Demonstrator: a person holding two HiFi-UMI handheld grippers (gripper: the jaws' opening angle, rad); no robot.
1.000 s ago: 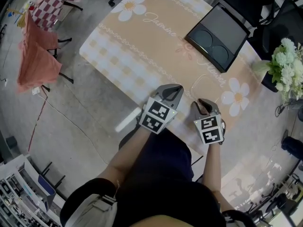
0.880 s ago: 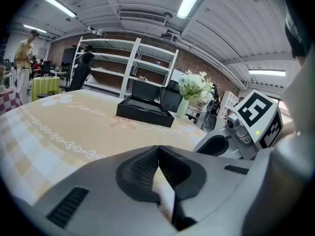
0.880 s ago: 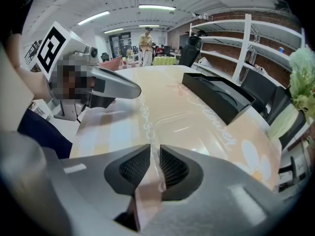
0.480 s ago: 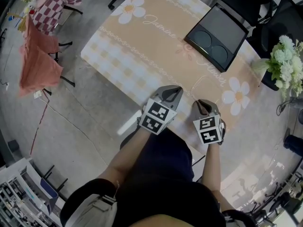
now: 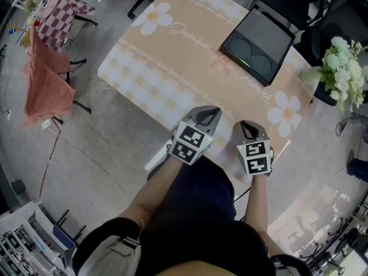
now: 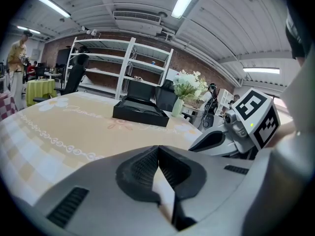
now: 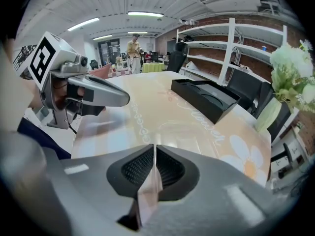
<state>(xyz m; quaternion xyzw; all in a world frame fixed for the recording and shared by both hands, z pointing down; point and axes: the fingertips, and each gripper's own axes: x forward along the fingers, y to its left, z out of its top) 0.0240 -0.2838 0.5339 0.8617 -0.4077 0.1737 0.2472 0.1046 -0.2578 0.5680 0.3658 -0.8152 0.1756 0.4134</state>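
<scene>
Jaws closed, left gripper [image 5: 209, 113] and right gripper [image 5: 247, 125] (both empty), over table [image 5: 172, 62] edge, black tray [image 5: 257, 38] beyond.

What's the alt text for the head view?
Seen from above, a person holds the grey left gripper and grey right gripper over the near edge of a peach flower-print tablecloth. A black rectangular tray with two round wells lies beyond; white flowers stand at right.
</scene>
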